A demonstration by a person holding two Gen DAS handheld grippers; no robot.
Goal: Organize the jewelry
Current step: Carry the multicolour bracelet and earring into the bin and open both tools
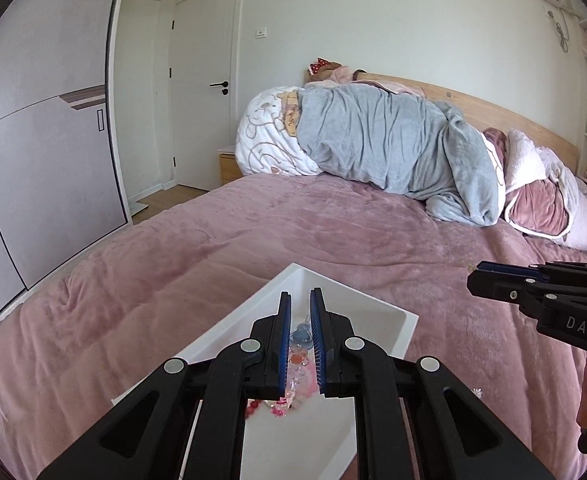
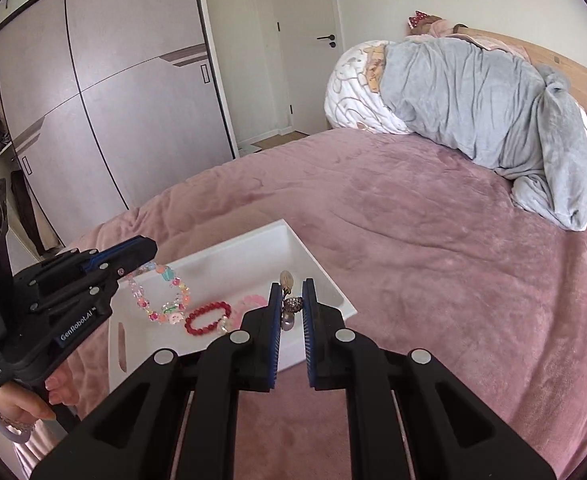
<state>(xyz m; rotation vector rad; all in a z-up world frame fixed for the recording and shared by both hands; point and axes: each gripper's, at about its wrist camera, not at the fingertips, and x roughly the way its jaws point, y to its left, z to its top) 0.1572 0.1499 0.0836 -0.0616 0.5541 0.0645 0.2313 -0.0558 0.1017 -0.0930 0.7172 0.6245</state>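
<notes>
A white tray [image 2: 253, 244] lies on the pink bed. In it are a multicoloured bead bracelet [image 2: 161, 300], a red bead bracelet [image 2: 207, 318] and a pale pink bracelet [image 2: 249, 302]. My right gripper [image 2: 291, 292] is shut on a small earring [image 2: 291, 304] with a pearl drop, held over the tray's right rim. My left gripper [image 1: 300, 304] hangs over the tray [image 1: 357, 304] with its jaws a little apart; the colourful beads [image 1: 299, 336] lie below and between them. It also shows in the right wrist view [image 2: 145, 250], its tips above the multicoloured bracelet.
The pink bedspread [image 2: 433, 260] stretches all round the tray. A rolled grey and white duvet [image 2: 473, 108] and pillows lie at the headboard. A sliding wardrobe [image 2: 105, 100] and a white door [image 2: 309, 44] stand to the left.
</notes>
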